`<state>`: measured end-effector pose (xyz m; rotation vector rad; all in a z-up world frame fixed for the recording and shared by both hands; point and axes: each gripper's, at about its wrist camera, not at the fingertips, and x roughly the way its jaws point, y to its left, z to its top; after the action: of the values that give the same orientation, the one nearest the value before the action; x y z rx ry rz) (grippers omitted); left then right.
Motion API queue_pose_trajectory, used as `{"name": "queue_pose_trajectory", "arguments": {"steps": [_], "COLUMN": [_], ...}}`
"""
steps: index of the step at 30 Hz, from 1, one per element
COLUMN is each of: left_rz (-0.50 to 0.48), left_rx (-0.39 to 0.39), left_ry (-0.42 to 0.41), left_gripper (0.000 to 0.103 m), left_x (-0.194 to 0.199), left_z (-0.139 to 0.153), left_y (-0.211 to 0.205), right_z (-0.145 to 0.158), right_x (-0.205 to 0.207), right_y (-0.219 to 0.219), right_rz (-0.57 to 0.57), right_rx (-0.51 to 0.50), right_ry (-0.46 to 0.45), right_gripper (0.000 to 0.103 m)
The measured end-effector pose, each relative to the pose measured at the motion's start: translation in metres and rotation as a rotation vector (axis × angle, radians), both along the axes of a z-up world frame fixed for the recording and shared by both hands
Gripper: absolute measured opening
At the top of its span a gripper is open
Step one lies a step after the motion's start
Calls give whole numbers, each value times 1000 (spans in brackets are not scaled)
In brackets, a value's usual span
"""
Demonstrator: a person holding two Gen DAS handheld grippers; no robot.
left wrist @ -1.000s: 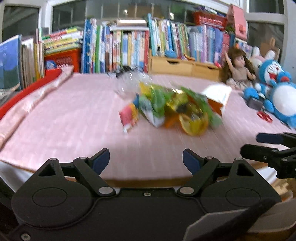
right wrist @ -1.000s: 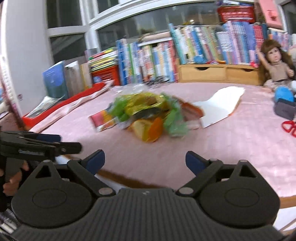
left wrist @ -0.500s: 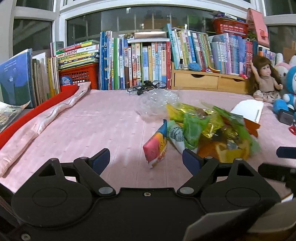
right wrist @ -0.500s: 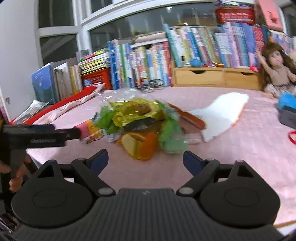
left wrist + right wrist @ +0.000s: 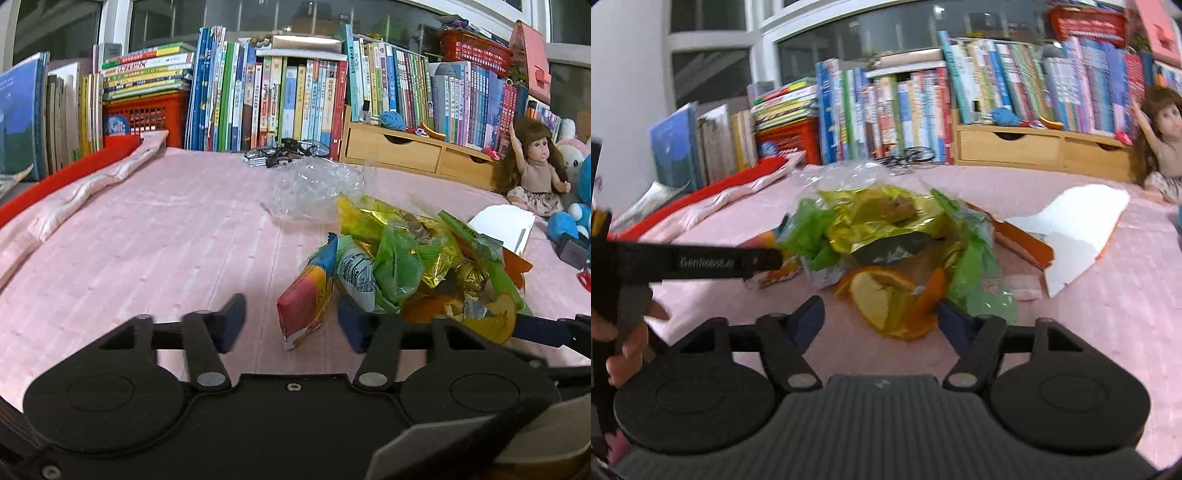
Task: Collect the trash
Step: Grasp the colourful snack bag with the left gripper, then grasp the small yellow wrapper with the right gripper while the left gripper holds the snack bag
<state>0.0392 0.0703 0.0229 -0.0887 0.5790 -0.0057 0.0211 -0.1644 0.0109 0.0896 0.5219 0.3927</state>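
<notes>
Both grippers are at the approach step — the left gripper [image 5: 290, 323] and right gripper [image 5: 881, 323], jaws spread and empty, flank the wrapper pile [image 5: 402, 266] on the pink tablecloth [image 5: 147, 240] — next, I judge, closing on a wrapper.

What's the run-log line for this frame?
left gripper: open, at red-orange snack packet | right gripper: open, at orange peel | nothing held

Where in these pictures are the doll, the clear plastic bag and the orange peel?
doll [image 5: 533, 168]: left wrist view, on its chest.
clear plastic bag [image 5: 314, 188]: left wrist view, on its crumpled middle.
orange peel [image 5: 875, 299]: right wrist view, on its pale inner side.
</notes>
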Motion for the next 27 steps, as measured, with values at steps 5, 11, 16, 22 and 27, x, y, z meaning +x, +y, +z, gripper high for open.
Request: {"name": "queue_pose_trajectory", "arguments": {"steps": [5, 11, 16, 22, 27], "left_rz": [10, 8, 12, 0, -7], "left_rx": [-34, -28, 0, 10, 20], "left_ry": [4, -18, -52, -47, -26], "left_gripper": [22, 17, 15, 15, 19], "left_x": [0, -6, -16, -20, -20], "left_z": [-2, 3, 11, 10, 3], "left_y": [7, 5, 1, -5, -7], "right_z": [0, 1, 8, 13, 5], "right_x": [-2, -4, -19, -31, -17], "right_y": [-11, -16, -12, 11, 28], "right_rz": [-70, -135, -192, -74, -49], "right_rx": [-8, -29, -113, -182, -235], "right_ry": [-8, -29, -129, -174, -164], "right_gripper": [53, 35, 27, 27, 28]}}
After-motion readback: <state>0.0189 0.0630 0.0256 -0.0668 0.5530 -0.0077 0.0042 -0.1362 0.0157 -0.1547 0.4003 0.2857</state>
